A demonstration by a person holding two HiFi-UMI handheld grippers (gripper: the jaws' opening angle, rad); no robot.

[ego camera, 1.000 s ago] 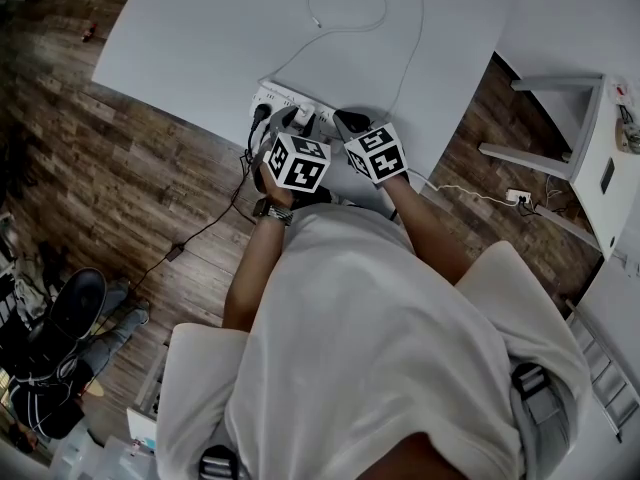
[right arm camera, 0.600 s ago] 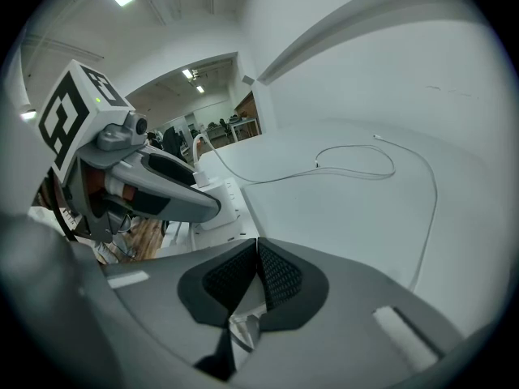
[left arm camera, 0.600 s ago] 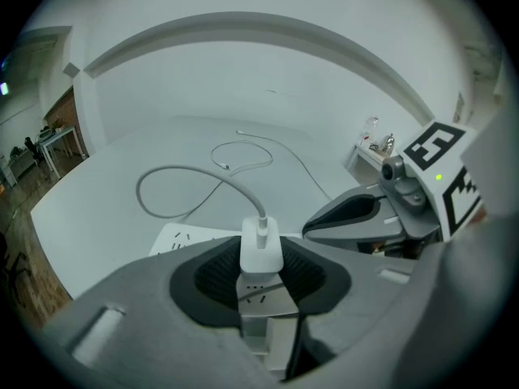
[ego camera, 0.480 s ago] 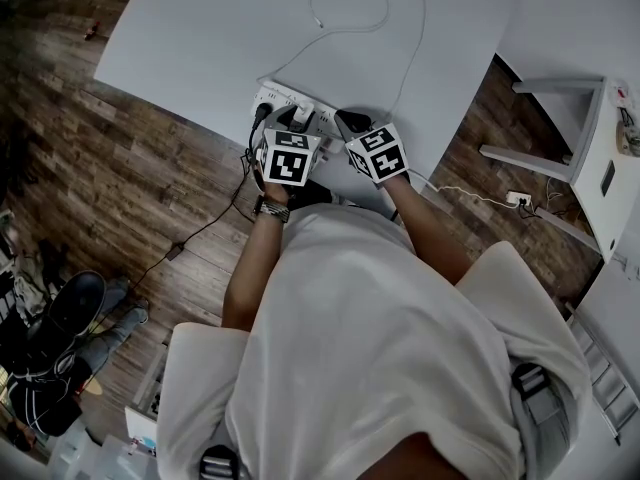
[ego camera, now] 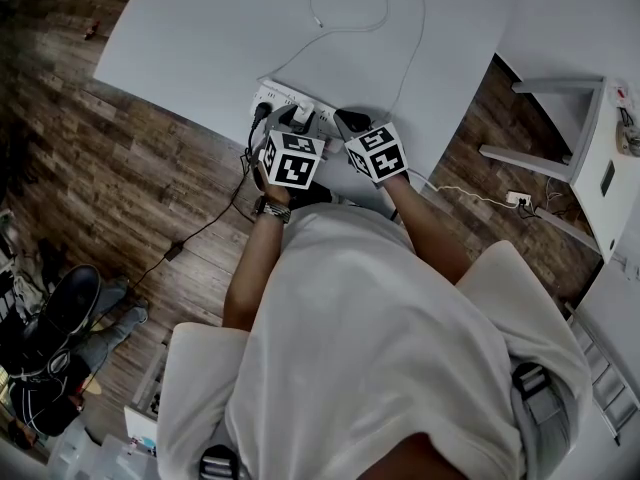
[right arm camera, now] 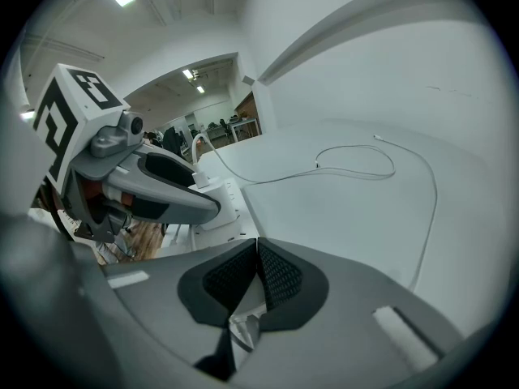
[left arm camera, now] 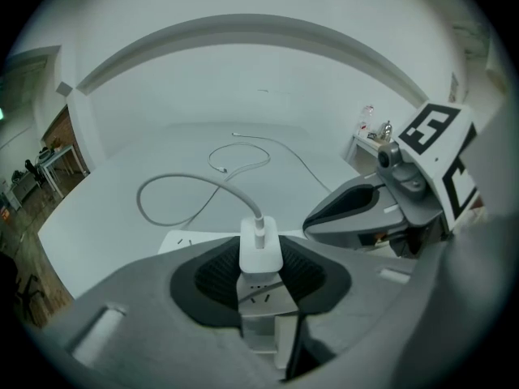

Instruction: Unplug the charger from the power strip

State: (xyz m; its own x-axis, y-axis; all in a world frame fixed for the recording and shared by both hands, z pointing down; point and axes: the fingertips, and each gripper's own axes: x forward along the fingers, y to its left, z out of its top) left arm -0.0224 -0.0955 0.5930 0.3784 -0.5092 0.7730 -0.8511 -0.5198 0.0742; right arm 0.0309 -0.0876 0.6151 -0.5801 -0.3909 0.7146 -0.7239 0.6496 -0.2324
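A white charger [left arm camera: 260,254] stands plugged into the white power strip [left arm camera: 182,240] near the front edge of the table. My left gripper [left arm camera: 259,275] is shut on the charger, one pad against each of its sides. The charger's white cable [left arm camera: 186,189] loops away over the tabletop. My right gripper [right arm camera: 258,254] is shut, its pads meeting just right of the left one, tips down at the strip [right arm camera: 219,209]. In the head view both grippers sit side by side over the strip [ego camera: 285,100], left [ego camera: 300,120] and right [ego camera: 345,121].
The white table [ego camera: 200,38] carries only the strip and the looping cable [ego camera: 350,8]. A black plug [ego camera: 262,114] sits at the strip's left end, its cord dropping to the wooden floor. A white stand [ego camera: 580,138] and a floor socket [ego camera: 517,197] are at the right.
The left gripper has rolled slightly about its own axis while staying on the charger. The right gripper has not moved.
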